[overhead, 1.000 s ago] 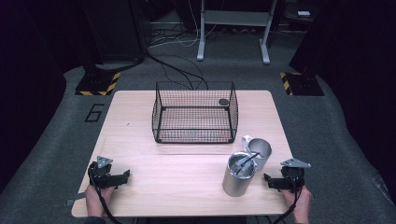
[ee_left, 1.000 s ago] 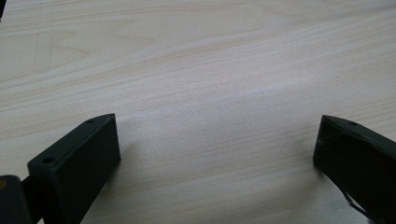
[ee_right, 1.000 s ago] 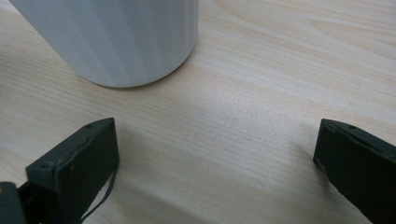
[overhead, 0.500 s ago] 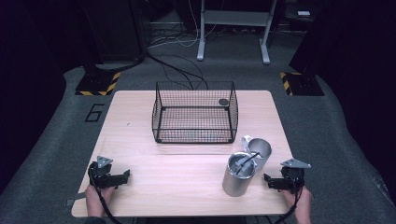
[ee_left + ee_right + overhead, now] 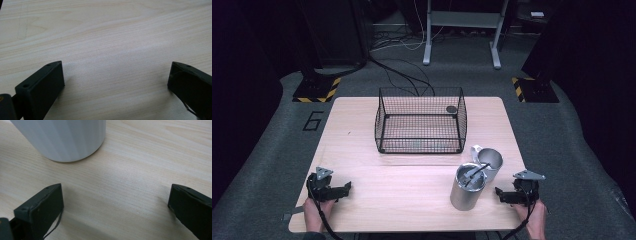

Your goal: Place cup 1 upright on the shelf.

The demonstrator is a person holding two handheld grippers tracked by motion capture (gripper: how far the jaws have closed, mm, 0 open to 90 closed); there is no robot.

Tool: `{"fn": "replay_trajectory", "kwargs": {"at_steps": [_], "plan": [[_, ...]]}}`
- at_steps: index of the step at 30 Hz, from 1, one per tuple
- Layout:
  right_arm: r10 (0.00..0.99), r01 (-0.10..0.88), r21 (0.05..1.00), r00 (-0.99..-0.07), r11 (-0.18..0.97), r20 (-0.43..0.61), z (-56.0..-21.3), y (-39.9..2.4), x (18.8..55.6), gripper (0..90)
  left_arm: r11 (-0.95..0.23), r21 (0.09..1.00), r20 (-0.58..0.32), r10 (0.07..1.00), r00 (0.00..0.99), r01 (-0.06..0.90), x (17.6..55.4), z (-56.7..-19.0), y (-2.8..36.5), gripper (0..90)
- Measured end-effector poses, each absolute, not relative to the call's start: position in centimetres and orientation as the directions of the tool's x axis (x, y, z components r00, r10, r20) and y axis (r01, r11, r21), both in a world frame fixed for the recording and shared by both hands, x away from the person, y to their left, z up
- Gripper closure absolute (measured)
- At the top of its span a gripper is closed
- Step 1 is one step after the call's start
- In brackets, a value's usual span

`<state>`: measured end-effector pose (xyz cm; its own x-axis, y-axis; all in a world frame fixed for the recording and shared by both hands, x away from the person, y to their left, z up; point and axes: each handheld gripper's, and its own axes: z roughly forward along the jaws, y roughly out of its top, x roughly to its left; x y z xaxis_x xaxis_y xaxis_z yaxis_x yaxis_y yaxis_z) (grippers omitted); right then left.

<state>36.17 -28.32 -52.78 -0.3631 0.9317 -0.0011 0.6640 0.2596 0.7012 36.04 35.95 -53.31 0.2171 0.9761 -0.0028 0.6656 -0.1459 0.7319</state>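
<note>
While both jaws gape wide, steel canister [image 5: 62, 138] just ahead of right gripper [image 5: 116, 202], left gripper [image 5: 116, 82] well apart

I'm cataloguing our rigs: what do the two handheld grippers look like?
Both the left gripper and the right gripper are black, each with two blocky flat-faced jaws, a grey three-cornered plate on top and a dark cable trailing back past the hand.

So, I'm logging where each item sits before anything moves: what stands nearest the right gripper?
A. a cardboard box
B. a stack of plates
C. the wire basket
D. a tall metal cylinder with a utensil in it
D: in the high view the tall metal cylinder stands on the table just left of the right gripper, while the wire basket sits farther back.
</note>
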Motion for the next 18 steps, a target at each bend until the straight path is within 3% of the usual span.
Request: {"fn": "replay_trajectory", "kwargs": {"at_steps": [2, 18], "plan": [[0.929, 0.672, 0.702, -0.369, 0.236, 0.041, -52.5, -28.3, 35.8, 0.0, -0.147, 0.732, -0.002, 0.976, 0.218, 0.666, 36.0, -53.3, 36.0, 0.7], [0.893, 0.604, 0.765, -0.441, 0.221, 0.090, -49.7, -27.4, 32.6, 0.0, -0.146, 0.733, -0.004, 0.976, 0.218, 0.664, 36.0, -53.3, 35.9, 0.9]]}}
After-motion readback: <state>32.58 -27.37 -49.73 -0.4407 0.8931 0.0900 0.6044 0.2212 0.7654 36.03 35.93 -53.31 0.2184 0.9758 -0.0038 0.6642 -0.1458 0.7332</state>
